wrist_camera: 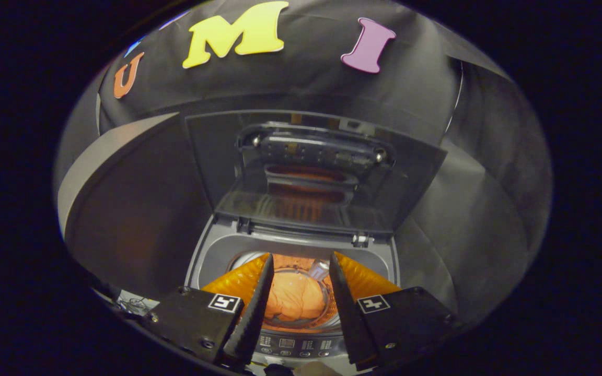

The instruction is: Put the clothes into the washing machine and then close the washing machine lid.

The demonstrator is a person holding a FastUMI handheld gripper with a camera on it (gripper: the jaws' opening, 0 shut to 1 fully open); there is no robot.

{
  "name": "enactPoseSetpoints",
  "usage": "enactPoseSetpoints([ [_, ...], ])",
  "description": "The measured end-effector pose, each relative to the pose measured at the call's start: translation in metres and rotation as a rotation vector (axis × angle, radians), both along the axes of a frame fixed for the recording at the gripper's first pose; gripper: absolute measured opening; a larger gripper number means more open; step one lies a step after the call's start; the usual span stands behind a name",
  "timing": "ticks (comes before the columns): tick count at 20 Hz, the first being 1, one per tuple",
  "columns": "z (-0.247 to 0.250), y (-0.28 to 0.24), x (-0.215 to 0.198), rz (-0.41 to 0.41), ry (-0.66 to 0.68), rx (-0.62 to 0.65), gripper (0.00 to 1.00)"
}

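The jaws (297, 263) stand apart at a moderate width with nothing gripped between them, poised above the open mouth of a grey top-loading washing machine (208, 257). Seen through the gap between the two fingers (255, 303), a crumpled orange cloth (297, 298) lies down inside the round metal drum (315, 269), already in the tub and clear of both fingers. At 6 o'clock from the cloth, nearest the jaws' base, runs the machine's pale control panel (294, 344) with its rows of small buttons; the markings are too small to make out. At 12 o'clock from the jaws, past the far rim of the tub opening, the dark translucent folding lid (311, 172) stands raised on its hinges (361, 239), tilted back toward the booth wall, and an orange glow from the drum reflects in its glossy panel. Black draped cloth (139, 209) surrounds the machine from 9 o'clock round to 3 o'clock. At about 8 o'clock from the jaws, beside the machine's near corner, a small tangle of thin wires (132, 304) lies against a pale surface.
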State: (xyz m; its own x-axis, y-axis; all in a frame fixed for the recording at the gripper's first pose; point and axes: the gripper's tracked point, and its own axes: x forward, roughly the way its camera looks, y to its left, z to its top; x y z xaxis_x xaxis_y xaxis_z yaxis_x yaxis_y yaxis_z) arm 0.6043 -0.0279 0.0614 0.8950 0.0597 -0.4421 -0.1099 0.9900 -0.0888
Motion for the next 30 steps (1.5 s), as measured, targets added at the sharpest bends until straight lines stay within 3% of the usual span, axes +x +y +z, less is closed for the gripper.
enactPoseSetpoints([
  [17, 0.150, 0.011, 0.076, 0.012, -0.183, 0.124, 0.67],
  [22, 0.159, 0.021, 0.110, 0.026, -0.189, 0.122, 0.68],
  [30, 0.123, 0.010, 0.147, -0.023, -0.111, 0.131, 0.69],
])
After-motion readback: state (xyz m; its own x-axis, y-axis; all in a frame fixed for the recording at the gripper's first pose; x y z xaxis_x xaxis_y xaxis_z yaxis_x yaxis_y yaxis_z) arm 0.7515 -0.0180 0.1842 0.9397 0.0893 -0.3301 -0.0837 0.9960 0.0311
